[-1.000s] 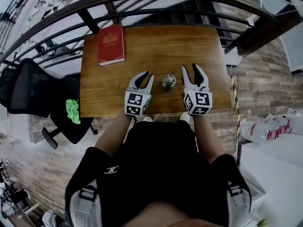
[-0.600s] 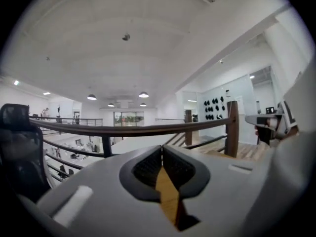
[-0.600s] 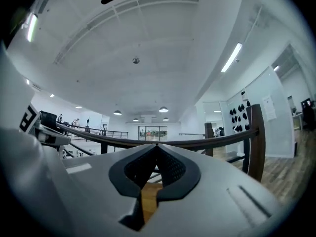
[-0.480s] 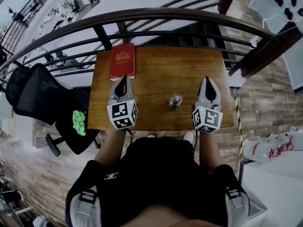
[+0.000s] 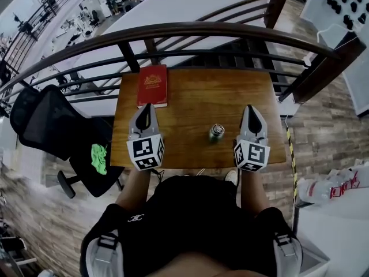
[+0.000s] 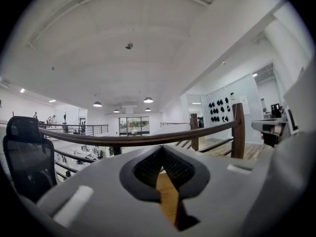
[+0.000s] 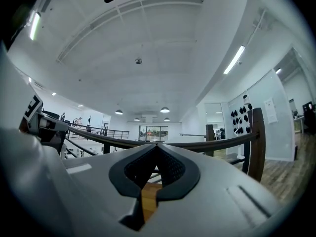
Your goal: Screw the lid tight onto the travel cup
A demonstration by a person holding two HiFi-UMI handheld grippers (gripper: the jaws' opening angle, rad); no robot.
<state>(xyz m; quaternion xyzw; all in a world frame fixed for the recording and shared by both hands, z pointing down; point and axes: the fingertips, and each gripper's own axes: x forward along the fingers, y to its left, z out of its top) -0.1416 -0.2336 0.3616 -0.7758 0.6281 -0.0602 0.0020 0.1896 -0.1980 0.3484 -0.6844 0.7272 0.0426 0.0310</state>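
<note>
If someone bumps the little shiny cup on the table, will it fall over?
Probably, if hit near the top: the cup stands upright and looks narrow. Once down, its round body would likely roll on the flat wooden table.

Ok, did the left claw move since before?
Yes. The left claw has slid left along the table, away from the travel cup it was next to. Its shut tip now sits by the red book.
</note>
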